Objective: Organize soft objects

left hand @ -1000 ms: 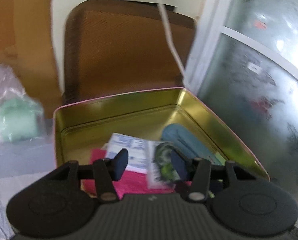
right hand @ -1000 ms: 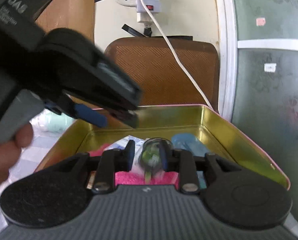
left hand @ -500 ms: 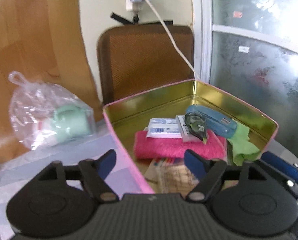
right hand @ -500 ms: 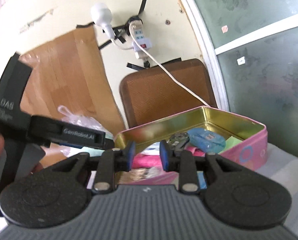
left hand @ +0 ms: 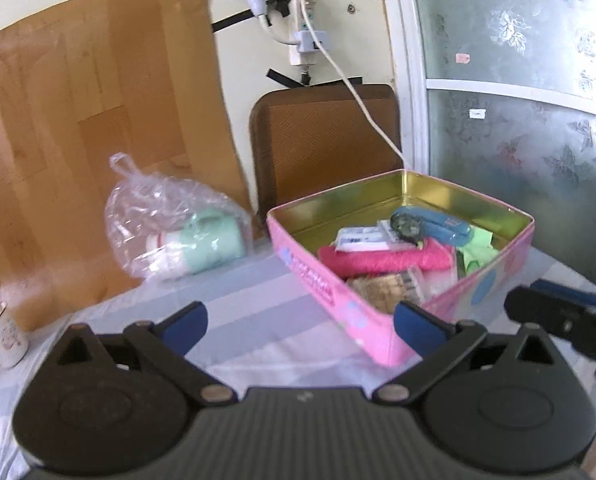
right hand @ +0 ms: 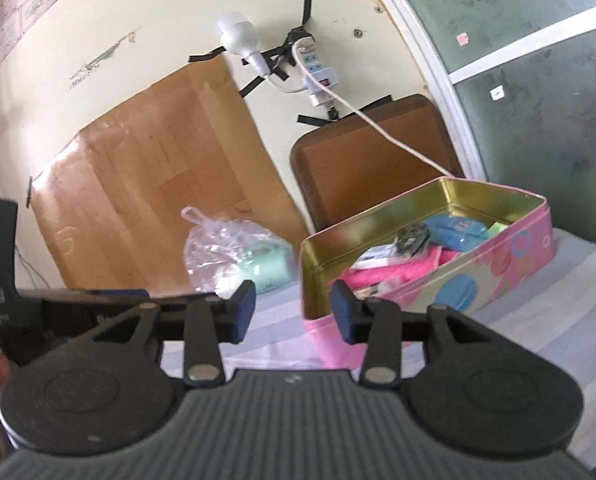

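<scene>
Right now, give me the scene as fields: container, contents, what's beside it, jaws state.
container: pink tin, lid off, on striped cloth
contents: pink towel, blue tape dispenser, green cloth, paper packets
beside: clear bag holding mint cup, apart from tin
left gripper: jaws just opening, empty
right gripper: jaws just opening, empty

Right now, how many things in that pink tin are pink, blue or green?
Pink: 1, the pink towel
Blue: 1, the blue tape dispenser
Green: 1, the green cloth
Total: 3, all inside the pink tin; papers and packets there are not counted.
</scene>
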Motion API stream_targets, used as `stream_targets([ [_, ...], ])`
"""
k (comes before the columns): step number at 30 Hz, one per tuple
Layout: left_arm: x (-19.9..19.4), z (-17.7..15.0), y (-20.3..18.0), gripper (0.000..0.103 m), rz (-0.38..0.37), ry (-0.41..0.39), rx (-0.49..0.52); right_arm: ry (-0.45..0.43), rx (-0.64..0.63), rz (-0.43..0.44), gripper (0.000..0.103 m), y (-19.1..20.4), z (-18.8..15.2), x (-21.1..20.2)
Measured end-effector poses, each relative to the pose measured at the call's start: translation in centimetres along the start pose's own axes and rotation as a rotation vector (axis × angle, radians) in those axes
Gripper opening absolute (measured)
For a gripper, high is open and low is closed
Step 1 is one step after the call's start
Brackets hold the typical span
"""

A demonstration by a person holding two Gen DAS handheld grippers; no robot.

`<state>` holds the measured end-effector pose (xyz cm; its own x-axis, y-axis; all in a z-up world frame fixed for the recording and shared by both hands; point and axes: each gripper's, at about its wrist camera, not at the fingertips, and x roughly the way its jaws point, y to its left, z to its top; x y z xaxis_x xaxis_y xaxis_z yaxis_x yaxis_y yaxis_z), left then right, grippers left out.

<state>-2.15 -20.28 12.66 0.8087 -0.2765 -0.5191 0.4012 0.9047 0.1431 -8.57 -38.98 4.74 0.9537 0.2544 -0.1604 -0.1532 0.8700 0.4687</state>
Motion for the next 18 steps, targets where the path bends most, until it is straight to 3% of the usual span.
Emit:
stream_targets([
  [8,-2.7,-2.9,1.1,0.103,0.018,0.016,-0.031,-0.024,-0.02,0.01,0.062,2.0,-0.3,-2.0],
  [18,-4.0,-7.1,0.8,0.103,0.0,0.117,-0.058,0.006,0.005,0.01,0.063,2.9,-1.2,-3.2],
])
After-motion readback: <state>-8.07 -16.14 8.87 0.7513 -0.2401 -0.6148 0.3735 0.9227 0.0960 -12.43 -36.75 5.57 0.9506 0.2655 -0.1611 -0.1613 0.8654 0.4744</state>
